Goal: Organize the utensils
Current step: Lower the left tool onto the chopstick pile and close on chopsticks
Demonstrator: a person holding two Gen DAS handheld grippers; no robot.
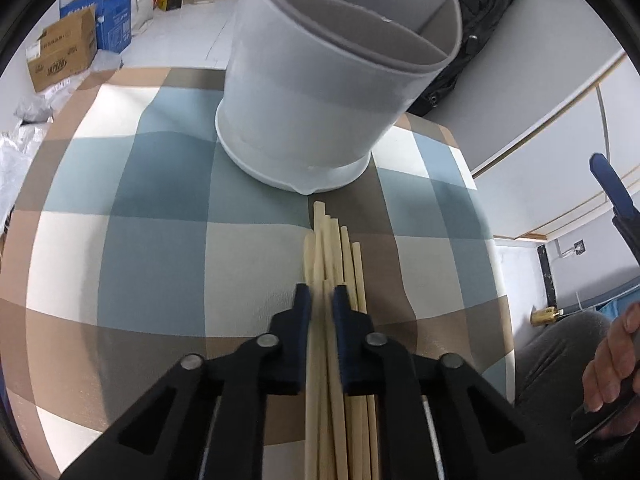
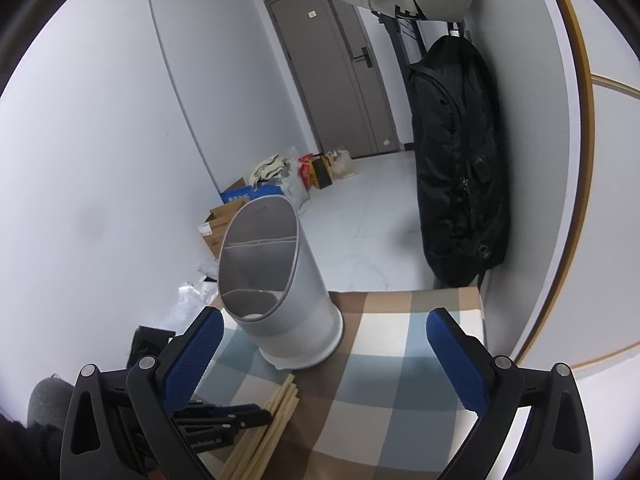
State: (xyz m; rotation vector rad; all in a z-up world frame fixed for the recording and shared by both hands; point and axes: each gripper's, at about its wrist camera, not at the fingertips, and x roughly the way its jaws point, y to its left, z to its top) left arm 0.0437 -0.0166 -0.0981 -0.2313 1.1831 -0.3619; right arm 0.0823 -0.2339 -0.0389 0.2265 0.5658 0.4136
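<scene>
A bundle of pale wooden chopsticks point(image 1: 332, 240) lies on the checked tablecloth point(image 1: 160, 240), tips pointing at a white round utensil holder point(image 1: 320, 112) with inner dividers. My left gripper point(image 1: 321, 294) points down onto the bundle and is shut on one or two of the middle chopsticks; the others lie loose beside its fingers. In the right wrist view the holder point(image 2: 296, 280) stands upright at the table's far left, with the chopsticks point(image 2: 280, 404) in front of it. My right gripper point(image 2: 326, 320) hovers open above the cloth, holding nothing.
A black backpack point(image 2: 460, 168) hangs against the wall beyond the table's far edge. Cardboard boxes point(image 1: 64, 52) and bags sit on the floor to the left. A hand point(image 1: 616, 352) holds the right gripper off the table's right edge.
</scene>
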